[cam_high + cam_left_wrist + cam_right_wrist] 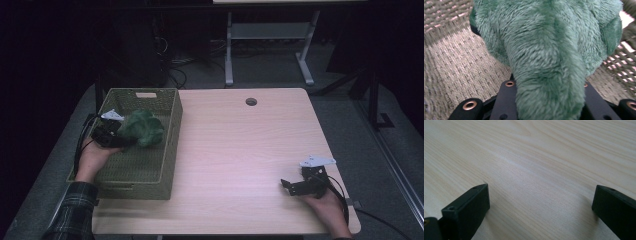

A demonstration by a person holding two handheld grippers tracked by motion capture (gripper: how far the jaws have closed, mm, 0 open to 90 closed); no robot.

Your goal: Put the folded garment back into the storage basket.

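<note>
A green plush toy [142, 127] hangs inside the woven olive basket [170, 145] at the table's left side, with my left gripper [116, 136] shut on it. In the left gripper view the plush toy [549, 55] bulges between the black jaws, above the basket's woven floor [456, 62]. My right gripper [289, 186] rests low at the table's front right, held by a hand. In the right gripper view its jaws stand wide apart with bare wood between them, right gripper [539, 195] open.
The light wooden table [240, 150] has a round cable hole [251, 101] near its far edge. A desk frame with white legs [229, 55] stands on the floor beyond. A plaid sleeve [72, 210] comes in at the lower left.
</note>
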